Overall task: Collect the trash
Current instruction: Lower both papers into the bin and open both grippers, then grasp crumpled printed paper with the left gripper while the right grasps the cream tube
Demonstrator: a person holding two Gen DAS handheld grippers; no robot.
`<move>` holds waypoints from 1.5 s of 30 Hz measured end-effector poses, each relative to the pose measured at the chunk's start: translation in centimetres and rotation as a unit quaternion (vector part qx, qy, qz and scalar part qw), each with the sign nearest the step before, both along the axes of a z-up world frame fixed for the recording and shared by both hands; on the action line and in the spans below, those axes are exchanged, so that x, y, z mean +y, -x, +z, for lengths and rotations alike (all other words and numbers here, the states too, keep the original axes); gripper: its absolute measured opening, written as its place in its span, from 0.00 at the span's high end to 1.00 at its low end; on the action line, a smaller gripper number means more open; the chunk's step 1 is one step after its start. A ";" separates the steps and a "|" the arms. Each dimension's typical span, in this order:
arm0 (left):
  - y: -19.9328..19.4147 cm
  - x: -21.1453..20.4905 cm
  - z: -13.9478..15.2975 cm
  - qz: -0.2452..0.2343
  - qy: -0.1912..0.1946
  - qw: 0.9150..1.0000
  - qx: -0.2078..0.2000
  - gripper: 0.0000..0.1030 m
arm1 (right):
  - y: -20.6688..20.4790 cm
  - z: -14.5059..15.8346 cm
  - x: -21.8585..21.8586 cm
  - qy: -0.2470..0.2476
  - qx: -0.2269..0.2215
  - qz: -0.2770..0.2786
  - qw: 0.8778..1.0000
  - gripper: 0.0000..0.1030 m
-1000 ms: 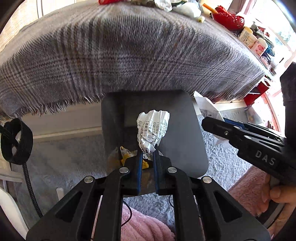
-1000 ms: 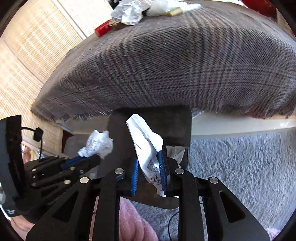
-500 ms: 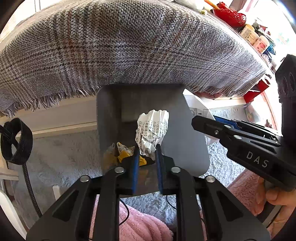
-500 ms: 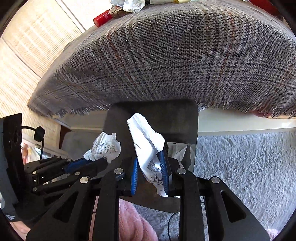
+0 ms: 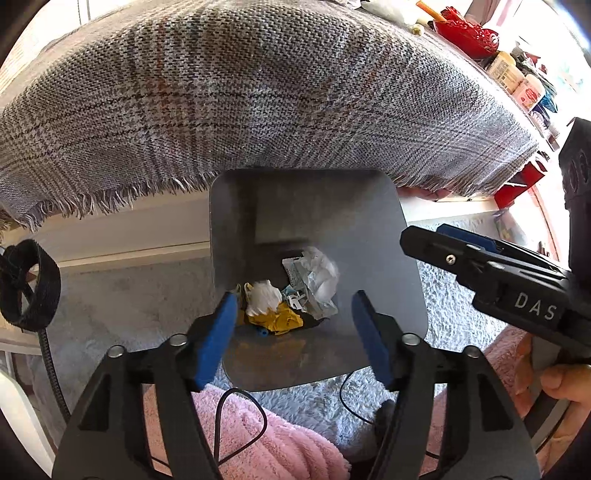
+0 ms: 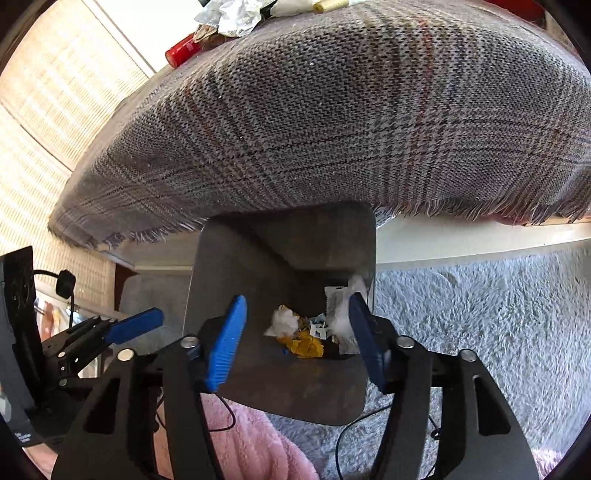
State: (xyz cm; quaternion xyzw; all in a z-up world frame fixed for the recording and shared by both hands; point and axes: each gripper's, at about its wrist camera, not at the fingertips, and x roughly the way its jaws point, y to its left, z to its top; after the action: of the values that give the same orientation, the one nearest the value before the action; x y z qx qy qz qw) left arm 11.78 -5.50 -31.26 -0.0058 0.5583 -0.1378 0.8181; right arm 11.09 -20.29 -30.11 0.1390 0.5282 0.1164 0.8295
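1. Both claws hang above the dark bin (image 5: pixel 399 258), which fills the middle of each view just below the fringed edge of the plaid cloth (image 5: pixel 258 96).
2. The left claw (image 5: pixel 295 321) has its blue pads spread wide and still parting, with nothing pinched between them. The white paper ball (image 5: pixel 263 295) lies at the bottom of the bin beside a yellow wrapper (image 5: pixel 284 322).
3. The right claw (image 6: pixel 295 339) is likewise spreading and grips nothing. The pale wrapper (image 6: pixel 341 321) looks blurred right beside its right-hand pad, so it is probably dropping; whether it touches that pad I cannot tell.
4. To do this release well, I would keep both claws centred over the bin mouth until each piece has settled, then lift straight up so no pad catches the rim.
5. More rubbish waits on the cloth at the top of the right view: crumpled paper (image 6: pixel 229 16) and a red tube (image 6: pixel 183 51).
6. Readable writing: "DAS" on the other claw's black body at the right edge of the left view. Print on the wrappers is too small to read.
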 end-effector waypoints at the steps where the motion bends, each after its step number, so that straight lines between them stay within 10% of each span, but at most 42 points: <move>1: 0.0 0.1 0.1 0.001 0.000 1.000 -0.001 0.37 | 0.0 0.0 -0.1 0.000 0.000 -0.002 1.000 0.39; 10: 0.4 1.7 1.9 -0.003 -0.018 1.000 -0.021 0.20 | 0.1 0.5 -0.4 0.006 -0.006 -0.012 1.000 0.17; 35: -7.2 0.3 12.9 -0.018 -0.036 0.990 -0.136 0.08 | -7.9 12.7 -7.3 0.056 -0.107 -0.095 0.988 0.10; 45: -11.9 -3.0 13.6 -0.047 -0.032 0.987 -0.152 0.09 | -14.1 11.9 -6.8 0.036 -0.093 -0.083 0.992 0.51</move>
State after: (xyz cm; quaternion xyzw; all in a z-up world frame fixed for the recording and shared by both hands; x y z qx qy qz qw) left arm 23.68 -8.53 -17.63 0.0675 0.4314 -0.1580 0.8856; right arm 25.21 -27.08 -18.17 0.1407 0.4397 0.0401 0.8862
